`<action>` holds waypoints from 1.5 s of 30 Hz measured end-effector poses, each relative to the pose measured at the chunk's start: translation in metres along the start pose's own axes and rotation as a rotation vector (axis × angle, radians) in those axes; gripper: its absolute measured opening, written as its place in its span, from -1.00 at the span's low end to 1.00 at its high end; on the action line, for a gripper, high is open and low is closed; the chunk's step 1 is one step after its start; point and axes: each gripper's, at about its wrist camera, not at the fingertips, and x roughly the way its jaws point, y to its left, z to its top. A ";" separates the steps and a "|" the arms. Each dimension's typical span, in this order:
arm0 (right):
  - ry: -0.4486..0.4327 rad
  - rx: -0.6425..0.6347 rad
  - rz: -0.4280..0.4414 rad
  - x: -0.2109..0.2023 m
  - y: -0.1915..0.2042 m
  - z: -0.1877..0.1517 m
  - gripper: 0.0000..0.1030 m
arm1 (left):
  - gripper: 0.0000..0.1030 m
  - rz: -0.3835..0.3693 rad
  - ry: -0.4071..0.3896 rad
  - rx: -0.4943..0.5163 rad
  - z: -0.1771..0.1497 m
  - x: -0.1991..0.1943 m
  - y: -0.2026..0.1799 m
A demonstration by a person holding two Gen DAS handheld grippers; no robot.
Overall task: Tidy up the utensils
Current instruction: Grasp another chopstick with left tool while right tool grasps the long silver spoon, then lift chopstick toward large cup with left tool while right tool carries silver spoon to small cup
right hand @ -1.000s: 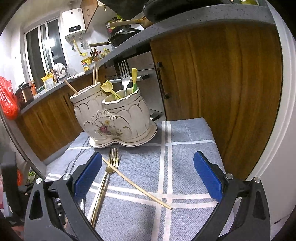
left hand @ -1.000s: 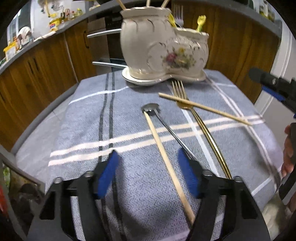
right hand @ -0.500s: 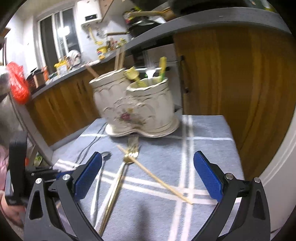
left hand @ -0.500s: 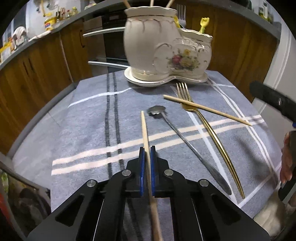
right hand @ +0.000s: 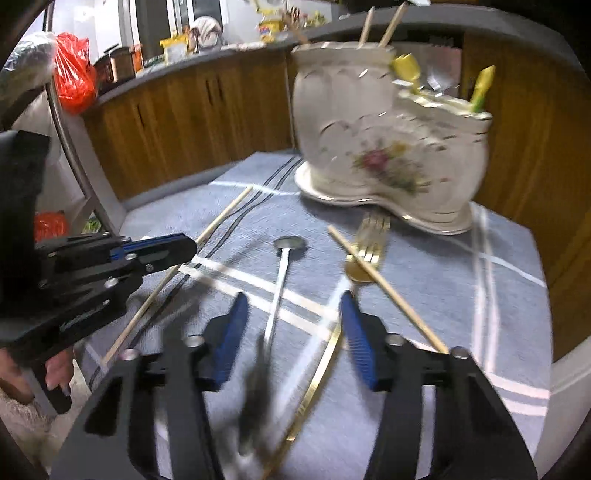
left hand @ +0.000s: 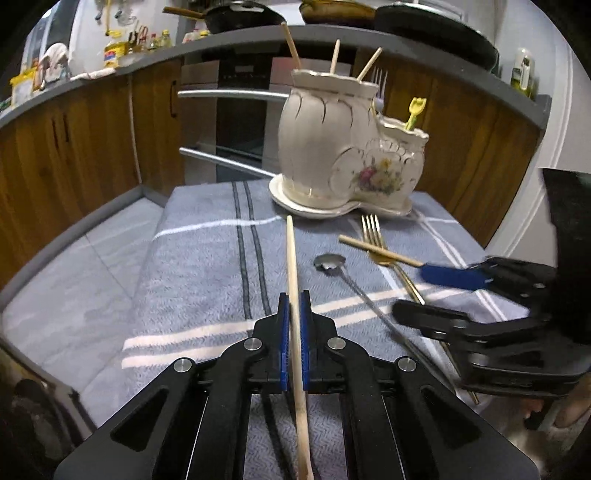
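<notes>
Two claws worked the loose utensils.
The left gripper (left hand: 291, 314) clamped a chopstick (left hand: 291, 258), ready to lift toward the holder (left hand: 332, 147) ahead; the right gripper (right hand: 291, 332), jaws just closing but still apart, straddled the spoon (right hand: 280, 273).

Left claw (left hand: 291, 325) clamped; right claw (right hand: 291, 332) closing, nothing gripped.

Wooden cabinets (left hand: 74, 147) curve around the room under a grey countertop (left hand: 229, 48) crowded with bottles (left hand: 147, 38) and pans (left hand: 236, 18). An oven (left hand: 236, 110) with long steel handles sits between the cabinets. A red plastic bag (right hand: 74, 74) hangs at the left near a window (right hand: 155, 22).
</notes>
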 end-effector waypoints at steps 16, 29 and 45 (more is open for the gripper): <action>0.095 -0.024 -0.059 0.054 0.016 0.035 -0.89 | -0.89 -0.089 -0.024 0.001 -0.003 -0.007 0.009; -0.063 -0.017 -0.025 0.003 0.001 0.023 -0.93 | -0.89 -0.118 -0.114 -0.003 -0.001 -0.021 0.011; -0.408 -0.062 -0.089 -0.088 -0.006 0.019 -0.97 | -0.89 -0.160 -0.234 0.013 0.008 -0.033 0.000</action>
